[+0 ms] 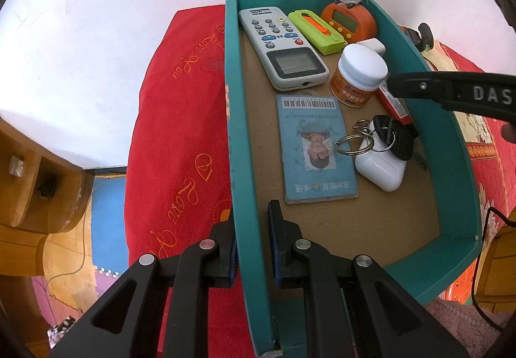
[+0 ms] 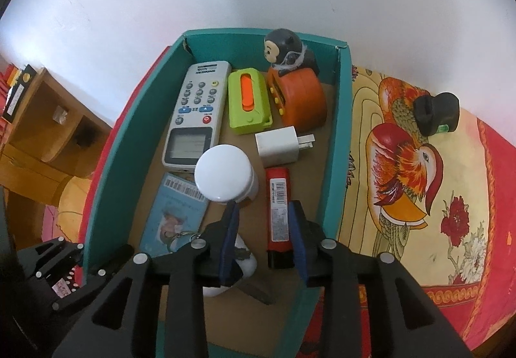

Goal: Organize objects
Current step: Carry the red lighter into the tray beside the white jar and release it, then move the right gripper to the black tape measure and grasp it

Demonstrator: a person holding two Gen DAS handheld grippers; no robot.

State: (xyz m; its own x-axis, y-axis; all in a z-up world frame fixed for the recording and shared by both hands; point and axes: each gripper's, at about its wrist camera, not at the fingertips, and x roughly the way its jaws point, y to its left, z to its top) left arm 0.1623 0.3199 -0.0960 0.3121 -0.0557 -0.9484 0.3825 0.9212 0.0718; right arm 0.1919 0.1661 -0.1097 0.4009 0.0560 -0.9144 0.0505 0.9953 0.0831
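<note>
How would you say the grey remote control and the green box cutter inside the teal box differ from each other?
The remote control is pale grey with rows of buttons and a small screen; the box cutter is bright green with an orange slider. The remote control is the longer, reaching nearer the card, while the box cutter is shorter and stubbier. Both lie flat, side by side, at the far end of the teal box.

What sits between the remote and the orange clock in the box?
The green cutter lies between the remote and the orange clock, near the box's far wall. Both wrist views show it, the right most clearly.
</note>
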